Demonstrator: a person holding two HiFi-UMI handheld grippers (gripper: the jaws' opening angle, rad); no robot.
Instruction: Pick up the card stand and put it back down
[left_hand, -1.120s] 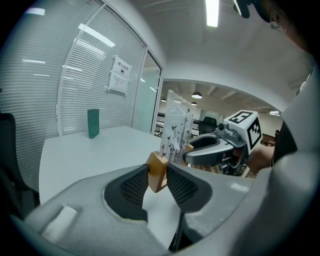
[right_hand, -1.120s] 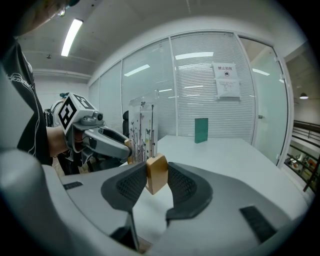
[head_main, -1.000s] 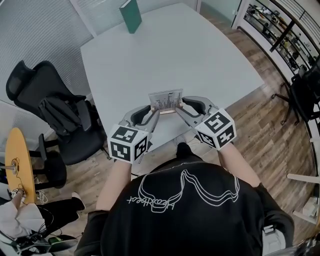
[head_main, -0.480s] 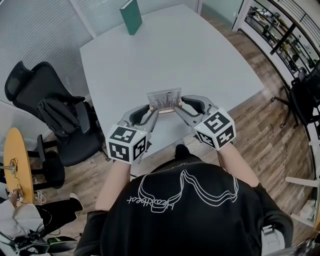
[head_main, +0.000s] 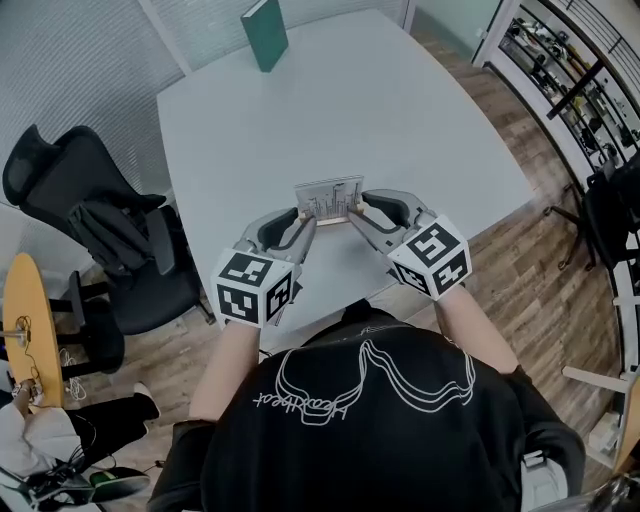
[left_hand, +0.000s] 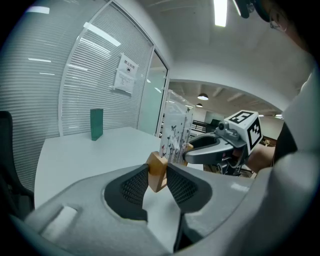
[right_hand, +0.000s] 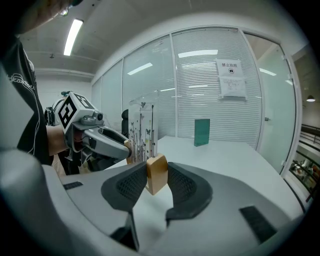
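The card stand (head_main: 330, 198) is a clear upright holder with a printed card, set in a wooden base. It stands upright over the near part of the white table (head_main: 400, 110). My left gripper (head_main: 305, 222) is shut on the left end of the wooden base (left_hand: 157, 171), both pads pressing on it. My right gripper (head_main: 355, 215) is shut on the right end of the base (right_hand: 156, 173). The card (left_hand: 176, 135) rises between the two grippers. Each gripper shows in the other's view: the right gripper (left_hand: 220, 147), the left gripper (right_hand: 95, 140). Whether the base touches the table I cannot tell.
A green book (head_main: 264, 33) stands upright at the table's far edge. A black office chair (head_main: 90, 220) is left of the table, with a round wooden side table (head_main: 25, 320) nearer me. Shelves (head_main: 560, 60) line the right wall. Glass partitions with blinds close the far side.
Both grippers and the card stand keep the same pose and grip. Only the head view has shifted slightly.
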